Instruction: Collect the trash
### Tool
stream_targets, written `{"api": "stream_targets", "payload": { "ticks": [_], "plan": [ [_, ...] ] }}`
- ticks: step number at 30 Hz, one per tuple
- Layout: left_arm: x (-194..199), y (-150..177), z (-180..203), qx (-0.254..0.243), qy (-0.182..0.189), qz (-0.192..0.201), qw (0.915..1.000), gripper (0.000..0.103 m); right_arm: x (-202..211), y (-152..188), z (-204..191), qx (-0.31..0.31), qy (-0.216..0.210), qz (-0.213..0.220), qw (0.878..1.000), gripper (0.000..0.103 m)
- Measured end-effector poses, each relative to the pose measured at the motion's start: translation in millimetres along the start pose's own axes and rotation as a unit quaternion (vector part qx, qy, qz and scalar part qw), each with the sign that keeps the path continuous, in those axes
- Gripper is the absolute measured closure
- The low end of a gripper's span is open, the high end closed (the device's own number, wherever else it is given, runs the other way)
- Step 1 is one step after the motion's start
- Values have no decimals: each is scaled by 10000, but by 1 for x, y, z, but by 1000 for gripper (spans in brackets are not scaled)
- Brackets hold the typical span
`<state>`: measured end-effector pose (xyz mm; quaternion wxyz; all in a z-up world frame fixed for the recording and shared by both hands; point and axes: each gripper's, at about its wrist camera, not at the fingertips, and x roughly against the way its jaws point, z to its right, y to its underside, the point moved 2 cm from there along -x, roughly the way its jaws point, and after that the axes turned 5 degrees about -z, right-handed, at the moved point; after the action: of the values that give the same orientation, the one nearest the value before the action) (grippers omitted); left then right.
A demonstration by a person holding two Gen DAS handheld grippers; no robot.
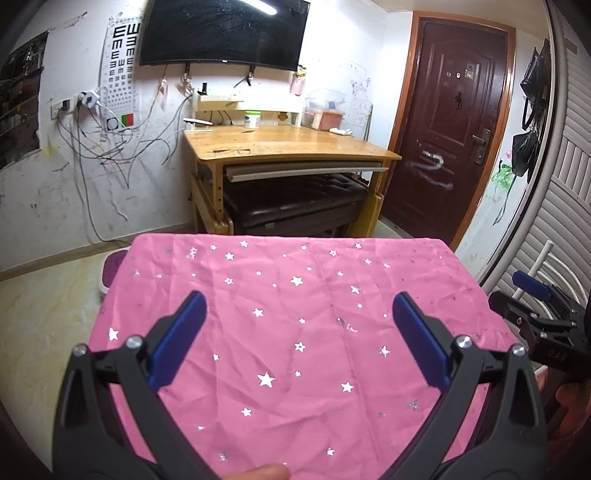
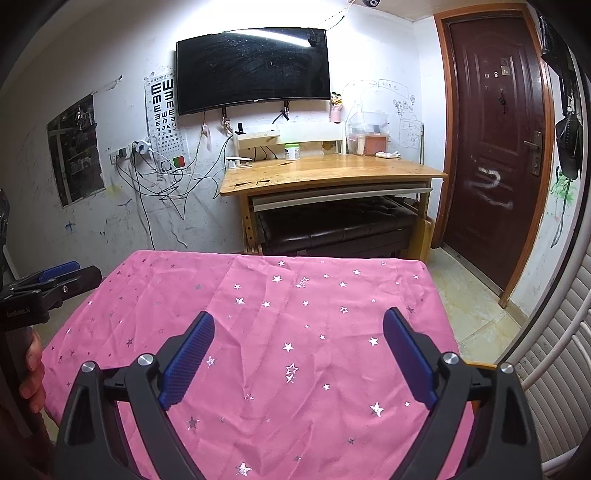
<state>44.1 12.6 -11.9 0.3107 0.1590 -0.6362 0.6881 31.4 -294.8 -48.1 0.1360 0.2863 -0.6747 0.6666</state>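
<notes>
My left gripper [image 1: 299, 317], right gripper [image 2: 298, 338]: both gaping, empty | wrinkled pink star-print tablecloth [image 1: 295, 332]: no trash visible | risk: pads snagging cloth.

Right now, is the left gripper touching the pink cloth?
Apart. In the right wrist view the left gripper hangs off the left edge of the pink cloth, with floor showing between them. Its own view shows both fingers open above the cloth.

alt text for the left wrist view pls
The open left gripper hovers empty over a table draped in a pink star-print cloth, with no trash visible on it. Beyond stand a wooden desk, a wall-mounted TV and a dark door; the right gripper shows at the right edge.
</notes>
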Motion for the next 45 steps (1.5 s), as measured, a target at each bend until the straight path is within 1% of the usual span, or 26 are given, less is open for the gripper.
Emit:
{"api": "stream_targets", "payload": {
  "ticks": [45],
  "plan": [
    [-8,4,-9,-26,-44,-78,10000,6,-1,2,-1,21,-5,-11,10000,16]
  ]
}}
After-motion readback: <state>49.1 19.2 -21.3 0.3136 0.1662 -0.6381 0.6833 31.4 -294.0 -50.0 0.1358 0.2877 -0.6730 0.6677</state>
